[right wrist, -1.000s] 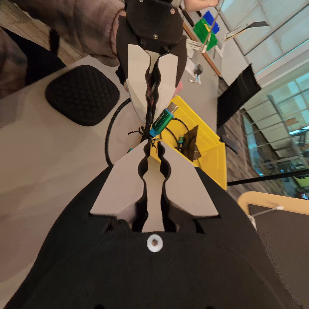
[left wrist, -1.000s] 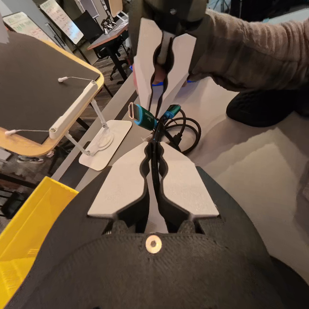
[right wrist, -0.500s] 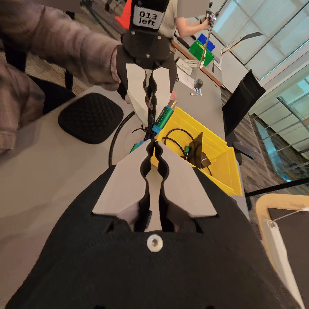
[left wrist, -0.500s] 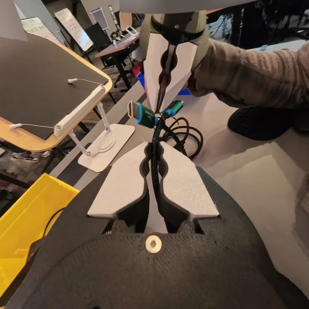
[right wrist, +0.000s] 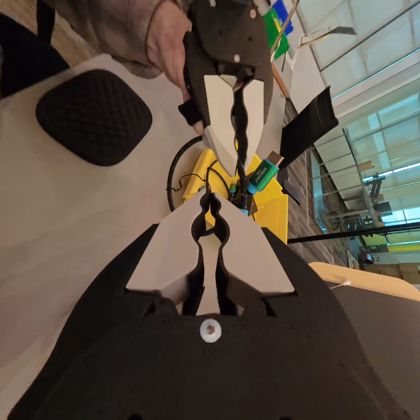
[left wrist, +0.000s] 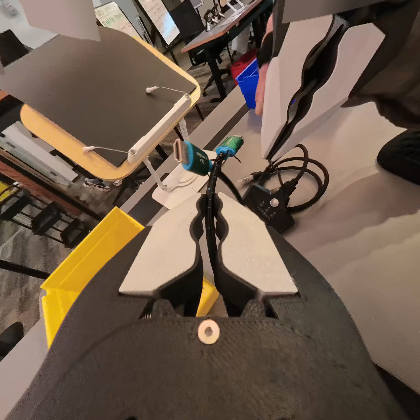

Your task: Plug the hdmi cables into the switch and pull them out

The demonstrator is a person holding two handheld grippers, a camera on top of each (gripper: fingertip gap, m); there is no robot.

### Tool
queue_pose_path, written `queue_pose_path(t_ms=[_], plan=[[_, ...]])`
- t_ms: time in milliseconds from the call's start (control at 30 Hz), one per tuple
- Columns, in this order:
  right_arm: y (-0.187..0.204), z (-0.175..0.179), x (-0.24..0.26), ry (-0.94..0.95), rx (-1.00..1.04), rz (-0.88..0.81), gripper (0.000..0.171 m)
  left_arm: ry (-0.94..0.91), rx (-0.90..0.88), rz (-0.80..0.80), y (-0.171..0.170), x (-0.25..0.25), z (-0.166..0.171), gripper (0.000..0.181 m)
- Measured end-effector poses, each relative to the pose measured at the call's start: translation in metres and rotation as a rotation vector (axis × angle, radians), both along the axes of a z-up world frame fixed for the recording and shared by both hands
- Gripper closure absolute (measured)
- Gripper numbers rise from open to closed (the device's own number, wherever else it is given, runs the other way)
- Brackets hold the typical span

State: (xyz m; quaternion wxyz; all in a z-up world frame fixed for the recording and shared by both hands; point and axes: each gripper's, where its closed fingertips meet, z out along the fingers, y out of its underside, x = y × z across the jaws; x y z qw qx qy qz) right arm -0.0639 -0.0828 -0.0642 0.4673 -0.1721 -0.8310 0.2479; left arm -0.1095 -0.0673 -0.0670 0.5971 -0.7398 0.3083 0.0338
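Your left hand-held gripper (left wrist: 210, 200) clamped the black HDMI cable (left wrist: 209, 218), its teal plug (left wrist: 193, 158) jutting beyond the fingertips; the right hand-held gripper (right wrist: 210, 193) was closed, empty. A cable lay inside the yellow bin (right wrist: 270, 213); the switch (left wrist: 270, 208) sat on the tabletop (left wrist: 341, 261).

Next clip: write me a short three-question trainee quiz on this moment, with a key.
1. True or false: a plug is seated in the switch.
2. The left gripper is shut on: A) the cable B) the switch C) nothing.
3. Fill in: the switch lies on the ___.

Key:
1. False; both plugs are in the air.
2. A.
3. table.
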Motion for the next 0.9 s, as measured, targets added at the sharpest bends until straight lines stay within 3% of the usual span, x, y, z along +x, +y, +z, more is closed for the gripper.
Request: queue_pose_path(t_ms=[133,467,533,633,767,900], plan=[[-0.001,0.0,0.003,-0.009,-0.021,0.017,0.171,-0.001,0.005,0.016,0.002,-0.005,0.001,0.175],[0.001,-0.1,-0.011,-0.367,-0.14,0.042,0.171,0.021,0.055,0.056,0.005,-0.018,0.0,0.175],[-0.004,-0.115,-0.012,-0.409,-0.142,0.057,0.147,0.024,0.054,0.063,0.006,-0.019,0.0,0.175],[-0.004,-0.096,-0.019,-0.304,-0.127,0.057,0.146,0.086,0.064,0.088,0.006,-0.022,-0.002,0.175],[0.014,-0.034,-0.026,0.01,-0.049,-0.011,0.156,0.139,0.095,0.138,0.007,-0.023,0.005,0.175],[0.016,0.013,-0.03,0.22,-0.111,-0.065,0.158,0.238,0.162,0.217,0.007,-0.023,0.014,0.175]])
